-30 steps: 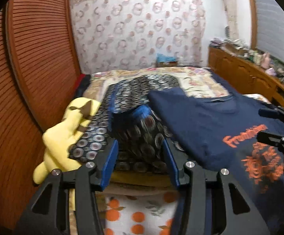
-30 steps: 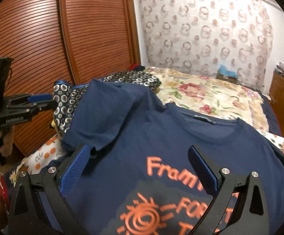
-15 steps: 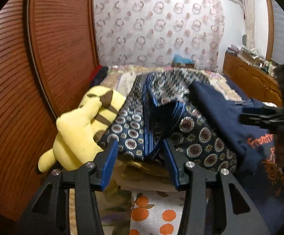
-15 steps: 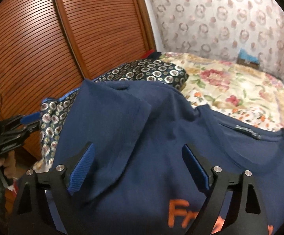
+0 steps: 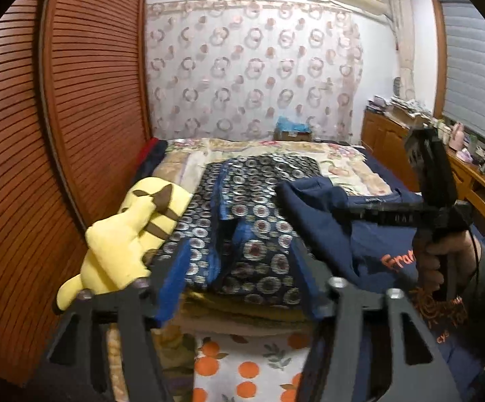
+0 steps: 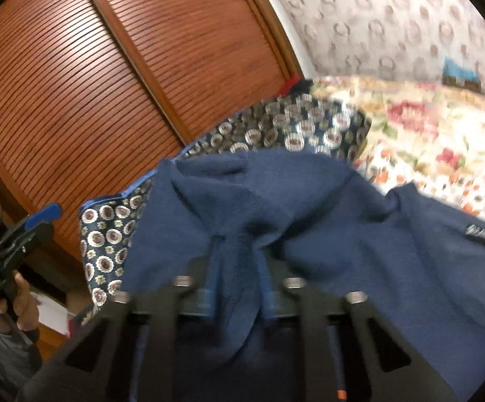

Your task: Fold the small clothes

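Note:
A navy T-shirt (image 6: 359, 234) with orange print lies spread on the bed; it also shows in the left wrist view (image 5: 369, 244). My right gripper (image 6: 237, 251) is shut on a bunched fold of its sleeve, and shows from the side in the left wrist view (image 5: 346, 211). My left gripper (image 5: 239, 268) is open and empty, hovering before a folded dark garment with a ring pattern (image 5: 259, 221). That garment lies left of the T-shirt (image 6: 108, 244). The left gripper appears at the right wrist view's left edge (image 6: 38, 224).
A yellow plush toy (image 5: 132, 234) lies left of the patterned garment. A slatted wooden wardrobe (image 5: 58, 117) stands along the left. A floral quilt (image 6: 436, 127) covers the far bed. A wooden dresser with clutter (image 5: 470, 171) runs along the right. An orange-print sheet (image 5: 242, 361) lies near me.
My right gripper moved forward onto the T-shirt's sleeve and shut on it. My left gripper drew back and swung left, staying open.

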Available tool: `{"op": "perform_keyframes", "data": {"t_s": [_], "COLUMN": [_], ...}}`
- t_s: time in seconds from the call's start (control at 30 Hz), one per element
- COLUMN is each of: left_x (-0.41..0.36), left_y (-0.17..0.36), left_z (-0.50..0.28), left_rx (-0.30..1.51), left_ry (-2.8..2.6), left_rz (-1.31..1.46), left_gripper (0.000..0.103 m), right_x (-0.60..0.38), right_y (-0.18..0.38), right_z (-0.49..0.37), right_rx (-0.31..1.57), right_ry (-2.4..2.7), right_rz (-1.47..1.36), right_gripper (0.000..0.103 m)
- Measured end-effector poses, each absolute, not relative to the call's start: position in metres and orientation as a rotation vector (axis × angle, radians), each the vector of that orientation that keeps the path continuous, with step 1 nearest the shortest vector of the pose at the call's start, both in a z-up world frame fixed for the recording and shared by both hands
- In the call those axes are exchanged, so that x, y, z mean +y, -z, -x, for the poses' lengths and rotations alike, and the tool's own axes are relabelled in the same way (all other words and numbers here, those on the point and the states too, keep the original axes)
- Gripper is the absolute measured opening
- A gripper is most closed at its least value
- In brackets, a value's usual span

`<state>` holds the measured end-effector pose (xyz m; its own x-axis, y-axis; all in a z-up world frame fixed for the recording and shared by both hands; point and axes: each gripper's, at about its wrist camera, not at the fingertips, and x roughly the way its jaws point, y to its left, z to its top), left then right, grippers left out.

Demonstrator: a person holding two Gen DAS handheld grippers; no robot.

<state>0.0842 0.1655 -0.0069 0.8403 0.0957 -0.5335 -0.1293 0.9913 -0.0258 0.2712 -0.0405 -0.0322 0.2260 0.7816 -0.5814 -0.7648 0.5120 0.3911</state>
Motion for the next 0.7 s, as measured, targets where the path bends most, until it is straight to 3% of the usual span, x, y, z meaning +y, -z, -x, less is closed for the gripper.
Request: {"op": "perform_keyframes", "data": {"t_s": [0.17,0.4,0.47,0.53,0.7], "left_x": [0.155,0.160,0.167,0.173,0.186], "left_y": [0.013,0.043,0.048,0.049,0.047], "left_z": [-0.093,-0.128,-0.132,-0.131,-0.125], "left_rx": [0.570,0.675,0.700,0.701,0.685], "left_ry": [-0.103,-0.166,-0.165,-0.171,-0.224], "left_rz": [0.058,0.009,0.031,0.042,0.031], "left_gripper": [0.063,0.061,0.029,0.007,0.006], "right_x": [-0.063,-0.067,-0.068,-0.072,-0.079], "right_y": [0.005,0.008,0.009,0.007,0.005], "right_z": [-0.262,-0.261,-0.264,-0.267,-0.267], "right_rx": [0.695,0.709,0.714,0.720,0.694], "right_ry": [-0.978,-0.929,-0.927,-0.920,-0.888], "right_rz": [0.010,0.050,0.038,0.036,0.066], "right_gripper": [0.007,0.007,0.007,0.007,0.007]}}
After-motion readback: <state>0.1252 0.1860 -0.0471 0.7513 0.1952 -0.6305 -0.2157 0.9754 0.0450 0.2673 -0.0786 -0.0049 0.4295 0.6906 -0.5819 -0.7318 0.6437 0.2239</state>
